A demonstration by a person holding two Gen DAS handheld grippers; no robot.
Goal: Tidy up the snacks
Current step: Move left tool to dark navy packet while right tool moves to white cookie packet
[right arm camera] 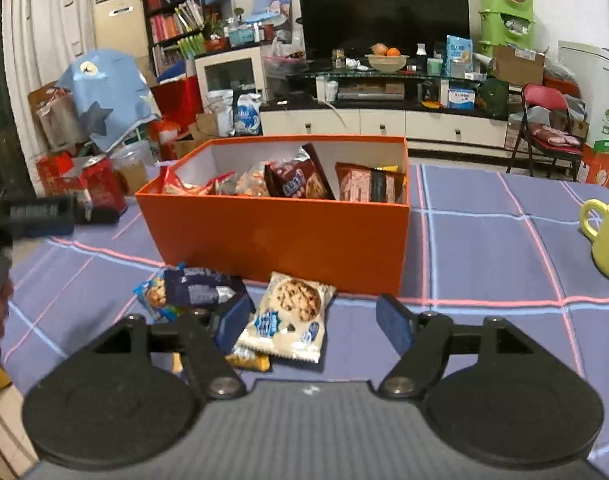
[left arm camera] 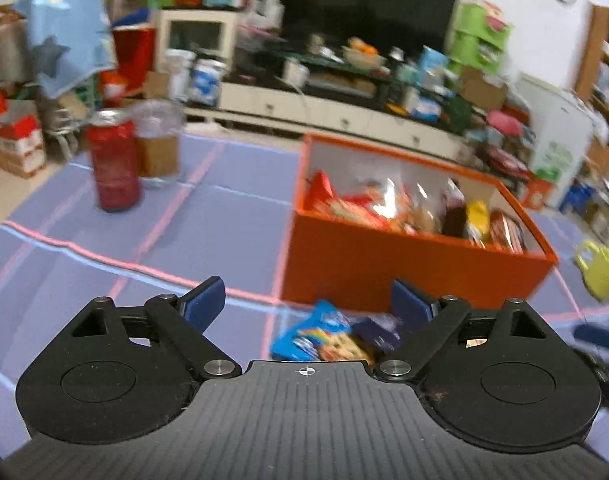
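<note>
An orange box (left arm camera: 384, 268) (right arm camera: 280, 236) with several snack packets inside stands on the blue checked tablecloth. In front of it lie loose packets: a blue cookie packet (left arm camera: 316, 336) (right arm camera: 154, 296), a dark navy packet (left arm camera: 378, 334) (right arm camera: 200, 286), a white chocolate-chip cookie packet (right arm camera: 290, 316) and a yellow packet (right arm camera: 250, 362) partly under it. My left gripper (left arm camera: 310, 304) is open above the blue and navy packets, touching neither. My right gripper (right arm camera: 316, 322) is open, and the white cookie packet lies between its fingers without being pressed.
A red can (left arm camera: 114, 160) and a clear plastic cup (left arm camera: 158, 144) stand at the table's far left. A yellow-green mug (right arm camera: 608, 236) (left arm camera: 600, 270) sits at the right. Beyond the table are a TV stand, a red folding chair (right arm camera: 544, 128) and cluttered boxes.
</note>
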